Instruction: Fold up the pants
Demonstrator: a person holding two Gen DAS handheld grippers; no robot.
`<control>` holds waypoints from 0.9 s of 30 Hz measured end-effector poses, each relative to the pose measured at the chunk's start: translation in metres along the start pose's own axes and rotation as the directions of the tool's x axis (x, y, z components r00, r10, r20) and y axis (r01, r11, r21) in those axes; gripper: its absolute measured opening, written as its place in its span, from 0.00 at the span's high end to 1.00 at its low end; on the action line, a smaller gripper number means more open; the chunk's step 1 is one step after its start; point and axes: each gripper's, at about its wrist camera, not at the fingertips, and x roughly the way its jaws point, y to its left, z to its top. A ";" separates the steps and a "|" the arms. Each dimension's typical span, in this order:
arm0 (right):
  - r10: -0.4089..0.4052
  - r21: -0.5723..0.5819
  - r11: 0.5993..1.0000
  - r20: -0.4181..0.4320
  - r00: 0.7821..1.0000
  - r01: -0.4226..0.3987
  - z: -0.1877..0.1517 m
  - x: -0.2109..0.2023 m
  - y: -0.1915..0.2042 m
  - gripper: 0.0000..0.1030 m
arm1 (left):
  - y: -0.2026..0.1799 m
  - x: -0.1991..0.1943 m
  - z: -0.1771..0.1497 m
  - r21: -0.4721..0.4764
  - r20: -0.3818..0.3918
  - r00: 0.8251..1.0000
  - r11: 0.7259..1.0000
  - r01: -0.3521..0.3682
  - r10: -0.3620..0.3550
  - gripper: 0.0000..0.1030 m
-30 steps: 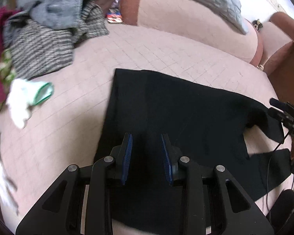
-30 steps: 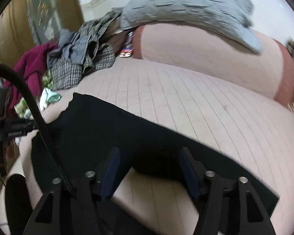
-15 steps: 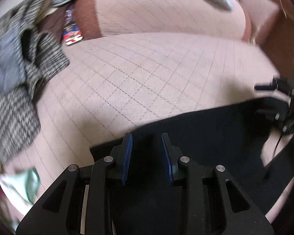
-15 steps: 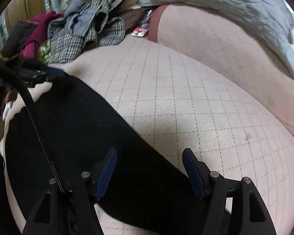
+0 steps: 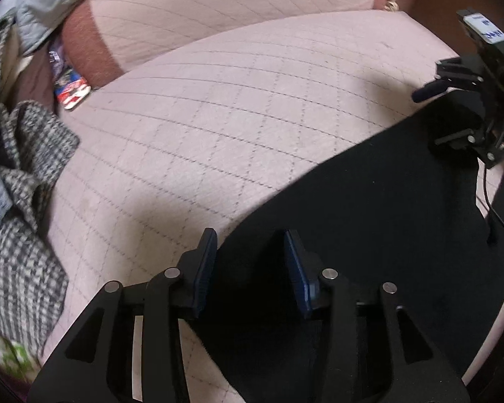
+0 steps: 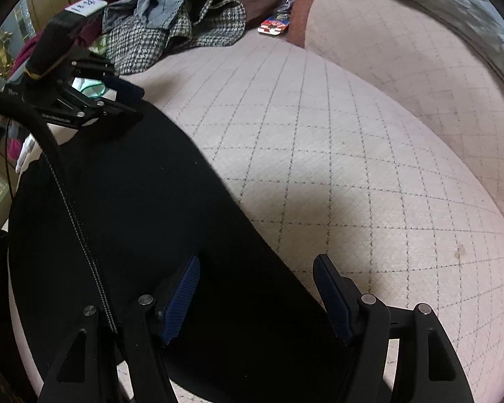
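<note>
The black pants (image 5: 369,201) lie flat on the pink quilted sofa seat (image 5: 218,107), along its front edge. My left gripper (image 5: 250,238) is open, its blue pads over one end of the pants. My right gripper (image 6: 257,262) is open wider, over the other end of the pants (image 6: 134,201), near their far edge. Each gripper shows in the other's view: the right one at the far right of the left wrist view (image 5: 467,117), the left one at the upper left of the right wrist view (image 6: 117,97). Neither holds cloth.
A pile of checked and grey clothes (image 6: 178,23) lies at the seat's left end, also in the left wrist view (image 5: 13,174). A grey quilted blanket (image 6: 420,10) drapes the pink backrest (image 5: 235,10). A small colourful packet (image 5: 72,92) sits by the backrest.
Both grippers have swung from looking down on the pants to low over the pants' ends, with the far seat and backrest now filling the views. Both stay open.
</note>
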 end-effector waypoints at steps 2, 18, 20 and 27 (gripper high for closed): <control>0.000 0.019 1.000 -0.011 1.000 0.001 -0.001 0.004 -0.004 0.35 | -0.003 0.009 0.007 0.020 -0.012 1.000 1.000 -0.006 0.006 0.60; -0.101 -0.014 0.995 0.124 0.987 0.103 -0.008 -0.037 0.031 0.96 | -0.042 -0.005 -0.003 0.073 0.118 0.979 0.982 -0.174 0.165 0.95; -0.117 -0.025 0.992 0.160 0.980 0.123 -0.013 -0.058 0.044 0.96 | -0.048 -0.031 -0.014 0.040 0.188 0.970 0.986 -0.162 0.152 0.95; -0.119 -0.071 0.987 0.294 0.948 0.146 -0.055 -0.144 0.118 0.96 | -0.085 -0.130 -0.092 -0.040 0.344 0.931 0.992 -0.116 0.123 0.96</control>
